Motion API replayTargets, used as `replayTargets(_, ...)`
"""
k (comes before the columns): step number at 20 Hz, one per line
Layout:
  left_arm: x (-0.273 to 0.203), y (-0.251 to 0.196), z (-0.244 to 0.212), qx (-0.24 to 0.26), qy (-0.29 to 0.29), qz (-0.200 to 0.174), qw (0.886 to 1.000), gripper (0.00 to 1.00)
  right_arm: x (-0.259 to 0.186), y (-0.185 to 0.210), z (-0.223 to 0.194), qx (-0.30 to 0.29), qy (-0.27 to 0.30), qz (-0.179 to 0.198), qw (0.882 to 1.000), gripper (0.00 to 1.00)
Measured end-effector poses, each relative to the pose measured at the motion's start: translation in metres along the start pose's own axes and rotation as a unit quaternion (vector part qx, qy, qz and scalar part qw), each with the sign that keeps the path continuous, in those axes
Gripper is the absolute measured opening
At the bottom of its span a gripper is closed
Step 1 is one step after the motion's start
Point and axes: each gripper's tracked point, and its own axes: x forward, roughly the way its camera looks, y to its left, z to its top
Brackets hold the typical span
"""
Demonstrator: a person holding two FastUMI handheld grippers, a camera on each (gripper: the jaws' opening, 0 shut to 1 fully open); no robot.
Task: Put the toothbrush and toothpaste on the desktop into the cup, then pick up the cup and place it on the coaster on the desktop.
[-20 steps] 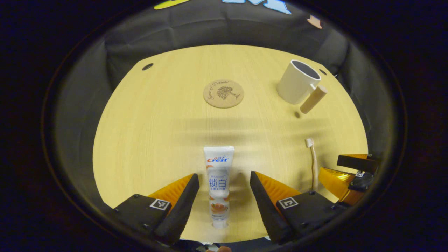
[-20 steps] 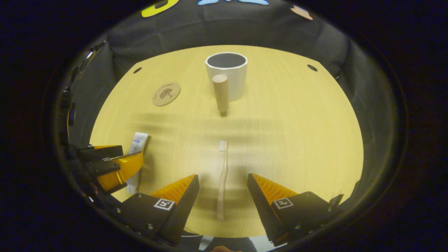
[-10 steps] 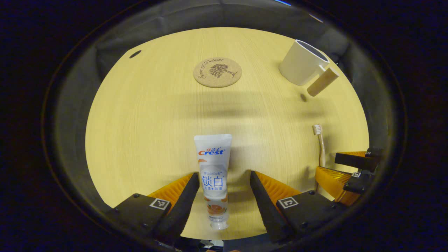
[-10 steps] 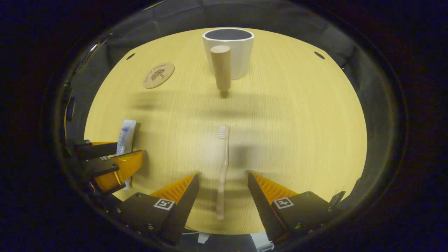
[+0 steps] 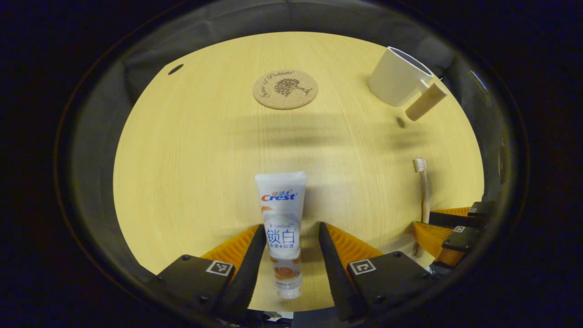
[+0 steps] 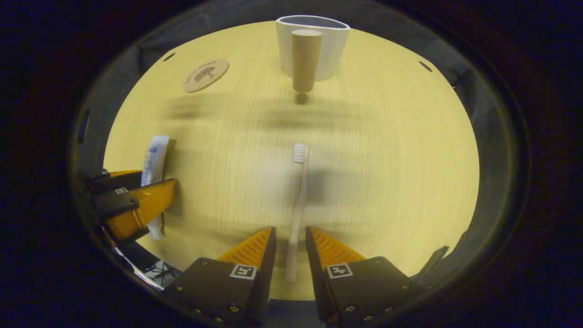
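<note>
A white toothpaste tube (image 5: 281,205) lies flat on the wooden table, cap end toward me. My left gripper (image 5: 291,228) straddles its lower half, open but narrowed; the left finger is at the tube's edge and a small gap remains on the right. A slim toothbrush (image 6: 299,191) lies with its bristles pointing away. My right gripper (image 6: 290,230) brackets its handle, open with a thin gap on each side. The white cup (image 6: 332,50) with a wooden peg handle (image 6: 305,59) stands upright at the far edge. The round cork coaster (image 5: 285,89) sits bare at the back.
The round light-wood table (image 5: 191,159) has small dark holes near its far rim and black cloth behind it. In the right gripper view the left gripper (image 6: 132,205) sits far left beside the toothpaste (image 6: 155,152). The right gripper (image 5: 451,228) shows at the right of the left gripper view, by the toothbrush (image 5: 424,191).
Both grippers have come down and forward over their objects. Their fingers have drawn in, the right pair much closer around the toothbrush handle, the left pair closer around the tube.
</note>
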Motion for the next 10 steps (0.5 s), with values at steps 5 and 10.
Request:
replayTargets(5,-0.0002,0.0062,0.0005,-0.011,-0.002,0.003,1.000,0.52,-0.0004,-0.0035,0.0021,0.004,0.002,0.004,1.000,0.22)
replayTargets(10,-0.0005,0.0068,0.0023,-0.004,-0.006,0.002,1.000,0.41,-0.0026,-0.0024,0.0005,0.017,-0.007,0.029,0.999,0.09)
